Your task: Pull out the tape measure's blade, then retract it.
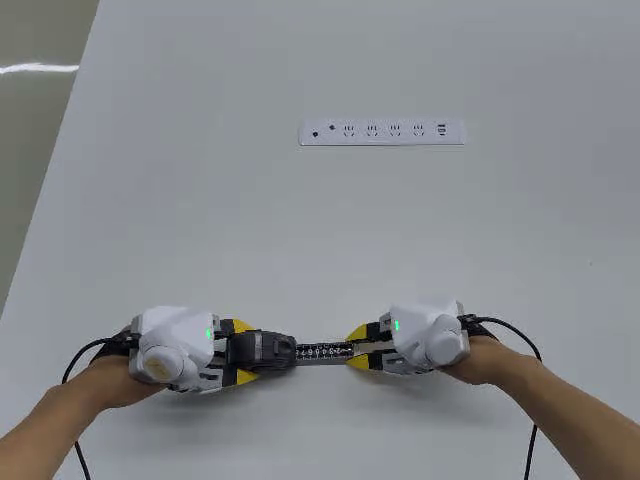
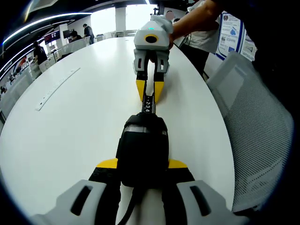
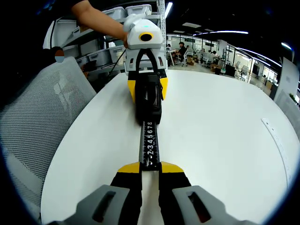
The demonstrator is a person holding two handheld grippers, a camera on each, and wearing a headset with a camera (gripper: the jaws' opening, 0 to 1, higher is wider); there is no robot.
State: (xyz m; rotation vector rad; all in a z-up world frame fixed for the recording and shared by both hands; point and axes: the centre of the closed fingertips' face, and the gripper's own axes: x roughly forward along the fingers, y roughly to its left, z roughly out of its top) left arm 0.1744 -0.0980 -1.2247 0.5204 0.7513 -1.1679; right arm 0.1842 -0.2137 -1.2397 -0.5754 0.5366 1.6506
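Left gripper (image 1: 243, 351) hugs tape measure (image 2: 142, 145); right gripper (image 1: 357, 348) pinches blade (image 3: 149, 140) tip (little bit out). Keep blade straight, move slow.

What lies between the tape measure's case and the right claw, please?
The pulled-out black blade, marked with white numerals, spans that gap from the case in the left claw to the right claw; the head view shows it.

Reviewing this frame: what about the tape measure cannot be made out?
End of the blade: right gripper view, covered by the jaws of the right gripper.
Blade numerals: head view, too small to read.
Sides of the tape measure case: left gripper view, hidden by the jaws of the left gripper.
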